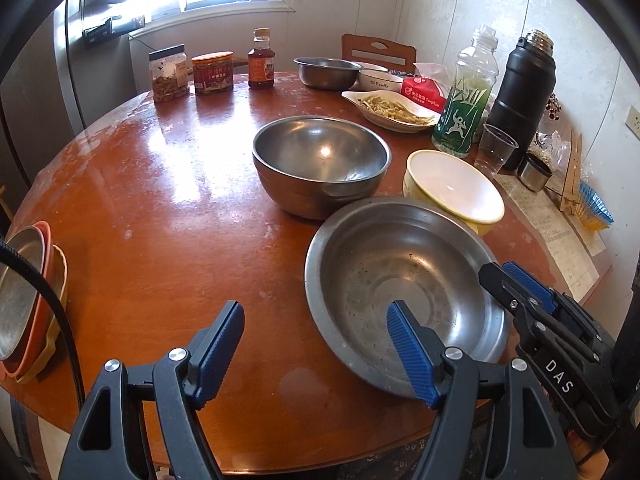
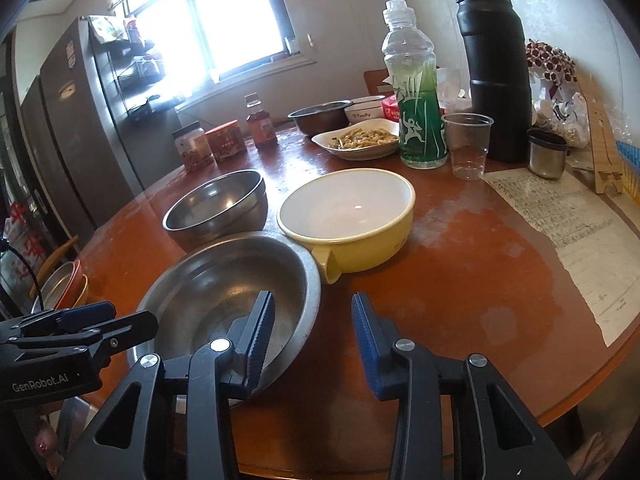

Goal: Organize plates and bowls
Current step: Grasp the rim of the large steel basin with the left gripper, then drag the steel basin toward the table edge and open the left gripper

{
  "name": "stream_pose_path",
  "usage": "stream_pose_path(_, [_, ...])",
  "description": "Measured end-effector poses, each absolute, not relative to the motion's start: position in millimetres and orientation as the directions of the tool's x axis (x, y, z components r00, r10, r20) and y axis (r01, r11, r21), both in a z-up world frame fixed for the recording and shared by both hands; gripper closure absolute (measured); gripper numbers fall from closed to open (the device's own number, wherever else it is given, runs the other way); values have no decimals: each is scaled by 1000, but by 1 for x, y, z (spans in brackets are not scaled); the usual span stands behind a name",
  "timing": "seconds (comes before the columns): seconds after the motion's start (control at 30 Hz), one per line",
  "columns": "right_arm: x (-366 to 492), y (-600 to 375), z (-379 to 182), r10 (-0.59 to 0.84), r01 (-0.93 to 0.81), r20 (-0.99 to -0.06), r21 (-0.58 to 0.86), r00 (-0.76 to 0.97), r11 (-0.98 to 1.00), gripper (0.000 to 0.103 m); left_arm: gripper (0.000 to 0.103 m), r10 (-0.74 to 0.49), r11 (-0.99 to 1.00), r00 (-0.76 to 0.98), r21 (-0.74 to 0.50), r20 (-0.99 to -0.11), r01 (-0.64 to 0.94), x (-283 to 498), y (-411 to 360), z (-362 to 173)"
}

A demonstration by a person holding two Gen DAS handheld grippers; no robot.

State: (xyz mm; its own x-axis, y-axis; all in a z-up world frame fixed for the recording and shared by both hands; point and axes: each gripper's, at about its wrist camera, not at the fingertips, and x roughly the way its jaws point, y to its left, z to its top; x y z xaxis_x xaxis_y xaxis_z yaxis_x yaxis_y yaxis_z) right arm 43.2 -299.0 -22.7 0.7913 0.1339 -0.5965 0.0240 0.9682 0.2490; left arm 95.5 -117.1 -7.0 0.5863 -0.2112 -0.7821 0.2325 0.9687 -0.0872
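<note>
The left claw (image 1: 316, 309) hung spread and empty over the counter (image 1: 160, 200), the right claw (image 2: 313, 299) stood with its pads apart astride the rim of the near wide steel basin (image 1: 400, 272), and just behind it sat a deep steel bowl (image 1: 320, 160) and a yellow bowl (image 1: 456, 184).

Round wooden table (image 1: 160, 208) bears steel bowls (image 1: 320, 164), yellow bowl (image 2: 352, 216), jars (image 1: 212, 72), bottles (image 1: 466, 96)

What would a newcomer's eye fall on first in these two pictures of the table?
Probably the wide, shallow steel basin at the near edge of the round wooden table, with the right hand-held gripper straddling its rim. Just behind it sit a deep steel bowl and a yellow bowl with a white inside. At the back right, a tall black thermos stands out.
</note>
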Motion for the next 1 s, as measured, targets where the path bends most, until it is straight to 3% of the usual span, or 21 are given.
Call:
stream_pose_path(0.33, [52, -294, -28, 155, -4, -595, 248, 789, 969, 78, 31, -218, 961, 587, -66, -780, 269, 107, -131, -16])
stream_pose_path(0.47, [55, -289, -31, 162, -21, -598, 235, 785, 972, 79, 39, -223, 955, 583, -56, -782, 290, 108, -135, -20])
stream_pose_path(0.53, [56, -289, -31, 172, -28, -597, 243, 783, 970, 79, 51, -240, 949, 566, -66, -788, 309, 109, -137, -24])
stream_pose_path(1.0, [57, -275, -29, 197, -51, -606, 250, 771, 967, 79, 56, -239, 956, 571, -87, -786, 280, 105, -118, -24])
